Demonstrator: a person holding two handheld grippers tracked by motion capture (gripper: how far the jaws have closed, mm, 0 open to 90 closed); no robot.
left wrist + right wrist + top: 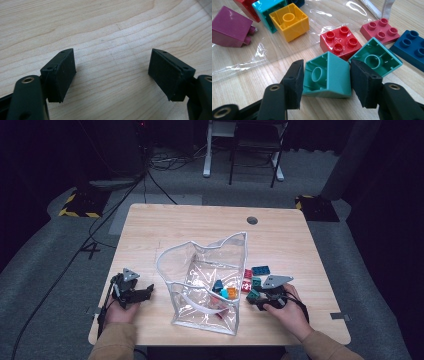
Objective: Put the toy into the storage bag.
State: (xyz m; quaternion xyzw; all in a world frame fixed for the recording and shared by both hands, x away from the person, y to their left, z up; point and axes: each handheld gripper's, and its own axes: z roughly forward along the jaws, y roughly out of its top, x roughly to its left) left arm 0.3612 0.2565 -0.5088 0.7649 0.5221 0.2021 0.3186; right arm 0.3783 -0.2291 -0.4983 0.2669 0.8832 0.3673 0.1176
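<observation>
Wooden table [105, 30]; right gripper [325, 77] jaws clamp teal brick [329, 77].

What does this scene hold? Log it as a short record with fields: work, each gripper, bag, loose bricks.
work: picking a teal brick off the table, beside the clear bag
right gripper: shut on the teal brick, pads on both its sides
left gripper: open, over bare wood
bag contents: yellow brick, purple brick, others
loose bricks: red, second teal, blue

I see the teal block [329, 76] tipped on its side, hollow underside showing, on the table's right, near the clear bag [200, 285].
</observation>
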